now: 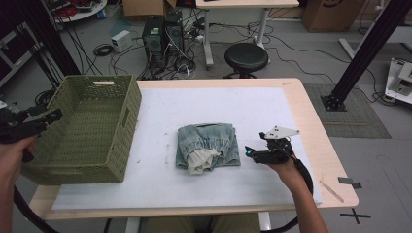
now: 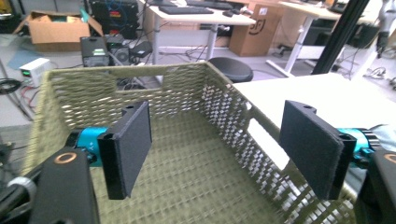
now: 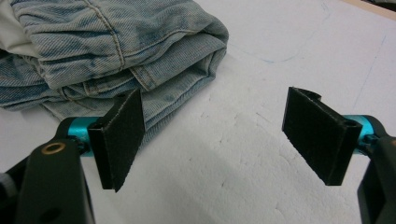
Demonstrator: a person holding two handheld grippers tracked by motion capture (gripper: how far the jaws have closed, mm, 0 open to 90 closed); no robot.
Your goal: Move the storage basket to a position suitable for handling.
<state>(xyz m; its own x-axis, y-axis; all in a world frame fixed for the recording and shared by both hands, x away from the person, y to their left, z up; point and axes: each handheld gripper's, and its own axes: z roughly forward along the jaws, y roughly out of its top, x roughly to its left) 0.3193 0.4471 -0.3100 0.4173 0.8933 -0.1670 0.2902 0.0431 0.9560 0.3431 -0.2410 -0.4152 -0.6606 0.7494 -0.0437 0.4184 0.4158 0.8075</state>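
We held the right gripper (image 1: 252, 152) low over the worktop (image 1: 311, 126), just to the right of the folded jeans (image 1: 209, 145), with its tip pointing at them. In the right gripper view its 2 black jaws stood wide apart with nothing between them but the white sheet (image 3: 243, 154) that covered the worktop, and the right gripper (image 3: 212, 140) sat close to the folded edge of the jeans (image 3: 116, 51), whose nearest corner lay just behind the left-hand jaw; we could not tell whether that jaw touched the denim. The jeans lay near the middle of the sheet (image 1: 194, 189), folded into a compact bundle, with a pale cream lining or pocket cloth (image 1: 201, 160) spilling out at the front edge. The green woven basket (image 1: 119, 145) stood at the left end of the worktop, well apart from the jeans, with part of it reaching past the worktop's left edge. We held the left gripper (image 1: 56, 115) at the basket's left rim. In the left gripper view its 2 jaws also stood wide open and held nothing, and the left gripper (image 2: 215, 149) looked down into the basket (image 2: 196, 177), whose woven floor showed between them.
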